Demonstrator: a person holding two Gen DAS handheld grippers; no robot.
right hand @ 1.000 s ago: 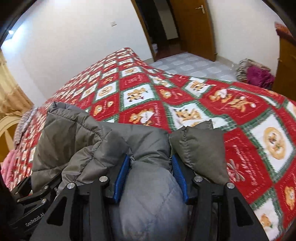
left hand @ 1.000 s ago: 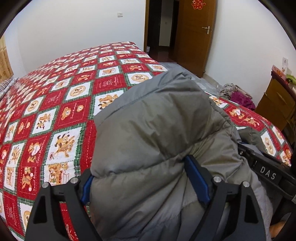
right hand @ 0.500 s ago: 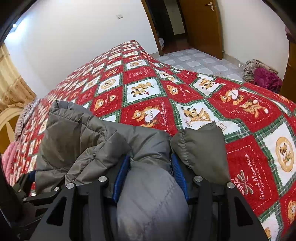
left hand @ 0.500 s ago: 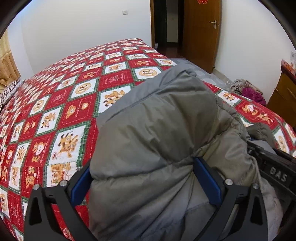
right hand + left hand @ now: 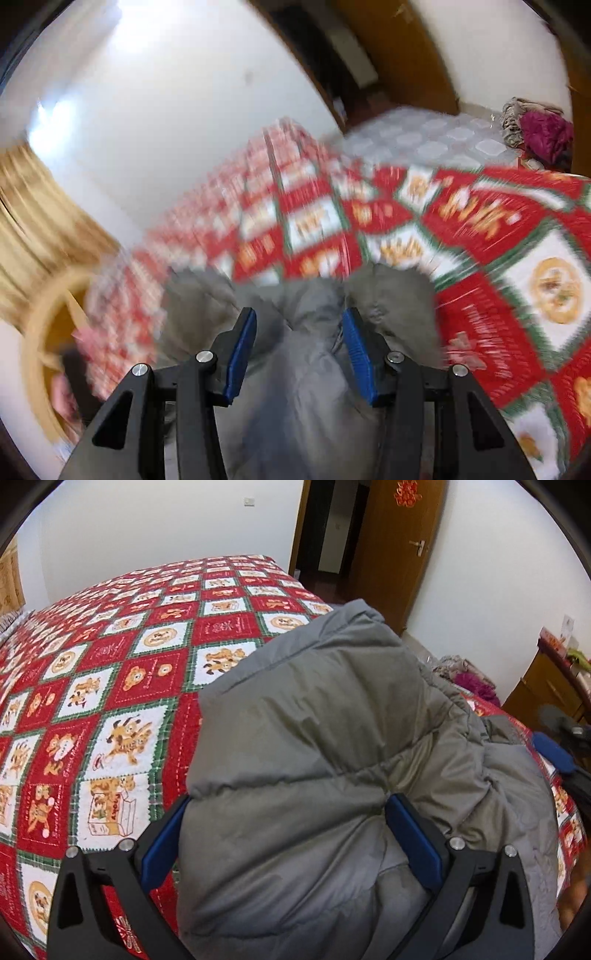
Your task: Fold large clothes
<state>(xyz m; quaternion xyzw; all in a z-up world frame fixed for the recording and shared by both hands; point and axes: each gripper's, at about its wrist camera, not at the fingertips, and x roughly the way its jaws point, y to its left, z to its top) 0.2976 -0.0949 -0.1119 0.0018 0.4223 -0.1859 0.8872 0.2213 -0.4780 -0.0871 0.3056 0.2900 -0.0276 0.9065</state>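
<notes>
White walls and one open wooden door (image 5: pixel 391 550) with a single red paper ornament (image 5: pixel 405 493) frame the bed, which wears one red, white and green patchwork quilt (image 5: pixel 110 686) printed with cartoon bears and dogs; small script runs across some squares, but I cannot read it from my feed. I count one grey puffer jacket (image 5: pixel 314 746), bunched in a thick mound on the near corner of the quilt, one heap of clothes (image 5: pixel 535 127) on the tiled floor, one wooden cabinet (image 5: pixel 546 690) at the right wall, and two grippers. My left gripper (image 5: pixel 288 816) has just been spreading its jaws and now stands at its widest, the jacket's padded bulk filling the gap and bulging against both blue pads (image 5: pixel 413 834). My right gripper (image 5: pixel 299 339) sits about half open in a heavily motion-blurred view, a fold of the same jacket between its pads; whether they press on it I cannot tell. One yellow curtain (image 5: pixel 33 206) hangs at the left.
</notes>
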